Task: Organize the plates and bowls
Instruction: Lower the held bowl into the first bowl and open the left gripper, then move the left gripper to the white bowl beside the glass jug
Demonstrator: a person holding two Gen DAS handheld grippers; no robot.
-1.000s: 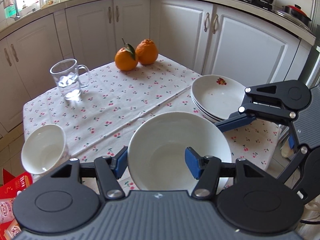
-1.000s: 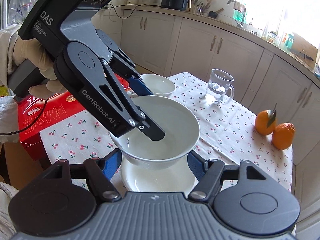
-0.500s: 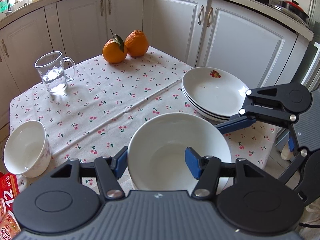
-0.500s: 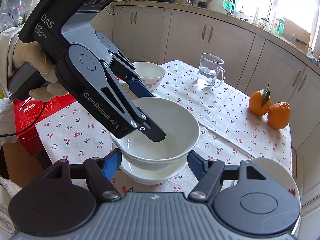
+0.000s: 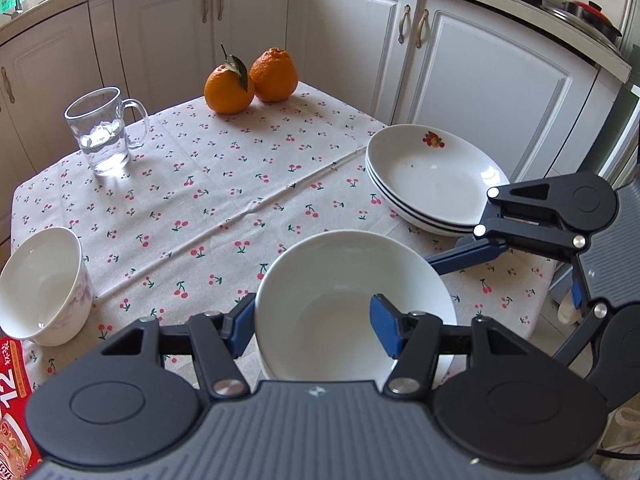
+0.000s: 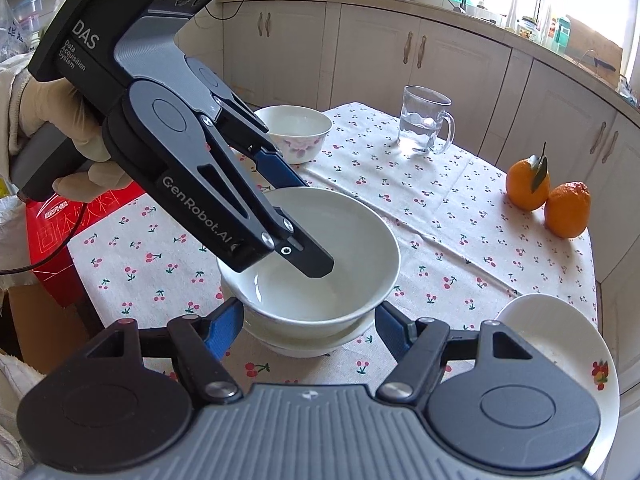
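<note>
Lowered now onto a second bowl (image 6: 296,344) near the table's (image 5: 224,200) front edge: white bowl (image 6: 320,256) clamped at its rim by the left gripper (image 5: 316,320), right gripper (image 6: 308,330) apart, plates (image 5: 432,184) far right, stacking nearly done.

A black-and-grey left hand-held gripper (image 6: 280,200), stamped "DAS Data Acquisition System" and "GenRobot.AI", with silver screws, blue finger pads (image 6: 276,168) and a thin black cable. A pale glove (image 6: 60,120) and cream sleeve (image 6: 12,92) cover the person's hand. The right hand-held gripper (image 6: 308,328) matches, its grey body ribbed.
</note>
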